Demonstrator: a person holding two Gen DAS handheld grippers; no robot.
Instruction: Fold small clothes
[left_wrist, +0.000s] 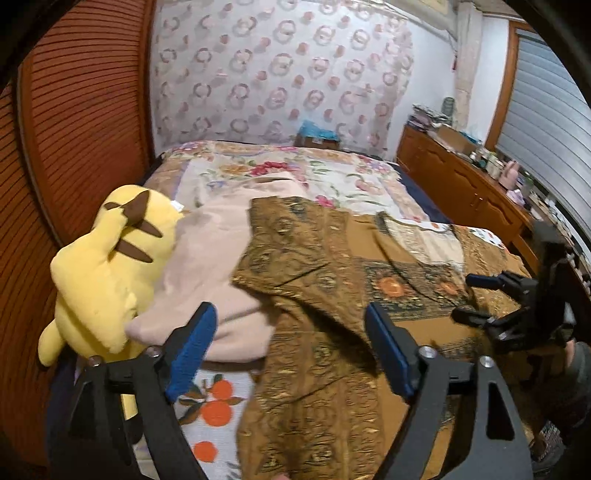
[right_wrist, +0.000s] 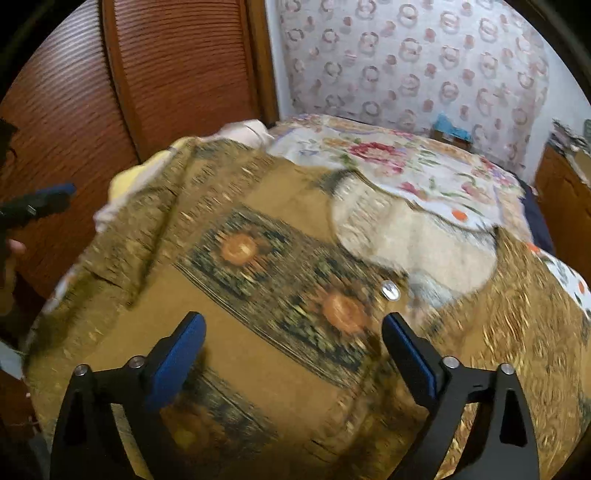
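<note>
A brown and gold patterned garment (left_wrist: 317, 295) lies spread on the bed, with orange flower motifs and a pale lining at its neck. It fills the right wrist view (right_wrist: 280, 280), where a metal snap (right_wrist: 389, 290) shows. My left gripper (left_wrist: 288, 332) is open and empty, just above the garment's left sleeve. My right gripper (right_wrist: 291, 339) is open and empty, low over the garment's middle. The right gripper also shows in the left wrist view (left_wrist: 476, 299), at the garment's right side. One finger of the left gripper (right_wrist: 40, 203) shows at the left edge of the right wrist view.
A yellow plush toy (left_wrist: 107, 266) and a folded pink cloth (left_wrist: 207, 266) lie at the bed's left side. The bed has a floral cover (left_wrist: 295, 177). A ribbed wooden door (left_wrist: 81, 122) stands at left, and a cluttered wooden dresser (left_wrist: 461, 177) at right.
</note>
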